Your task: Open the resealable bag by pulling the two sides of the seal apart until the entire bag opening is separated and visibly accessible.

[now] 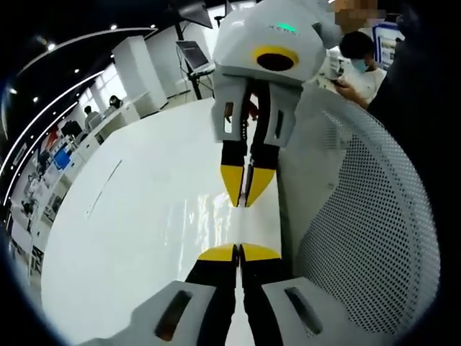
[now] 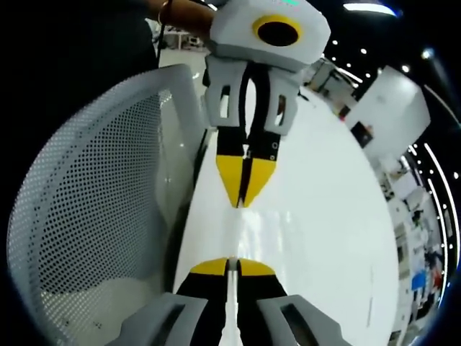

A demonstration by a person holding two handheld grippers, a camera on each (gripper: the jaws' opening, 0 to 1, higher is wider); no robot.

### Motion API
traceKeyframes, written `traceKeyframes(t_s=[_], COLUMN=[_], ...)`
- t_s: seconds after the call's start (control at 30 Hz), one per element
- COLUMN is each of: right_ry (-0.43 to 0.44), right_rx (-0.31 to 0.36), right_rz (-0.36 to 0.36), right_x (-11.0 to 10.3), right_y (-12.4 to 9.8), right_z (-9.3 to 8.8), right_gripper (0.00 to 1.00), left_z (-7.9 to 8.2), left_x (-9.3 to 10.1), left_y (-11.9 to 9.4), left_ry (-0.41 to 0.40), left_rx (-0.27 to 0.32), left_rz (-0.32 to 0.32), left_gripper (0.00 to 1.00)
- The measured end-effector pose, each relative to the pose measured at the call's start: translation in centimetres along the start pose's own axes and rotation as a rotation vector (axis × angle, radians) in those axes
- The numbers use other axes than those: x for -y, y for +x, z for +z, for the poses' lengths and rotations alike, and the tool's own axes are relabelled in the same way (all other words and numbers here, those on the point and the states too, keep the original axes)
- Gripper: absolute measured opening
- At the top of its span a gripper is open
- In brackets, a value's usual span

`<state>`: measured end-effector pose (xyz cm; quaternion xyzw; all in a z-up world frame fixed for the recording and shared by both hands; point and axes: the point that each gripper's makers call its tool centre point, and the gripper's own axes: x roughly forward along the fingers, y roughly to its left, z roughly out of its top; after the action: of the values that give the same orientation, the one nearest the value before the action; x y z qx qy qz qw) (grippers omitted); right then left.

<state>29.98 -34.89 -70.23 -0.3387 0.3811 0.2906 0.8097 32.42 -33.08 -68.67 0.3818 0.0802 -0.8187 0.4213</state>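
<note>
Left gripper view: big white table runs under everything, with a perforated white basket just beside the work on one side; the basket sits on the opposite side in the right gripper view, table there too. People stand in the background near shelves, too small to detail. The bag is a thin, near-clear strip stretched edge-on between the two tools, hard to see, seal not visibly parted anywhere. Left gripper has its yellow tips clamped tight on the near edge of the bag; the right gripper faces it, tips pinched on the far edge. Same in the right gripper view: right gripper clenched on the bag, left gripper opposite, also pinched closed on it. Judgement: opening is at the start, both sides gripped, pull not yet paying off. Risks: thin slick film slips out of a tip if the pull is jerky; if either tip has caught both layers, pulling just stretches the bag; uneven pull could part only the middle of the seal.
</note>
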Motion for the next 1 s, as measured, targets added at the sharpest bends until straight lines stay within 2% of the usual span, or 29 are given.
traceKeyframes(t_s=[0.13, 0.23, 0.47, 0.67, 0.83, 1.0], right_ry=[0.002, -0.003, -0.004, -0.014, -0.009, 0.002], right_rx=[0.015, 0.021, 0.028, 0.027, 0.034, 0.048], right_rz=[0.0, 0.004, 0.002, 0.0, -0.018, -0.025], right_x=[0.2, 0.1, 0.2, 0.3, 0.7, 0.7], right_y=[0.0, 0.1, 0.3, 0.3, 0.2, 0.0], right_z=[0.4, 0.7, 1.2, 1.3, 1.4, 1.3], right_gripper=[0.0, 0.0, 0.0, 0.0, 0.0, 0.0], left_z=[0.0, 0.5, 0.3, 0.4, 0.6, 0.9], left_x=[-0.1, -0.2, 0.3, 0.3, -0.4, -0.1], left_y=[0.2, 0.4, 0.9, 1.0, 0.7, 0.6], left_ry=[0.017, 0.018, 0.03, 0.033, 0.01, -0.001], left_rx=[-0.002, 0.014, -0.001, -0.005, 0.014, 0.025], left_rz=[-0.002, 0.003, -0.018, -0.018, 0.013, 0.004], left_gripper=[0.01, 0.07, 0.01, 0.0, 0.0, 0.0])
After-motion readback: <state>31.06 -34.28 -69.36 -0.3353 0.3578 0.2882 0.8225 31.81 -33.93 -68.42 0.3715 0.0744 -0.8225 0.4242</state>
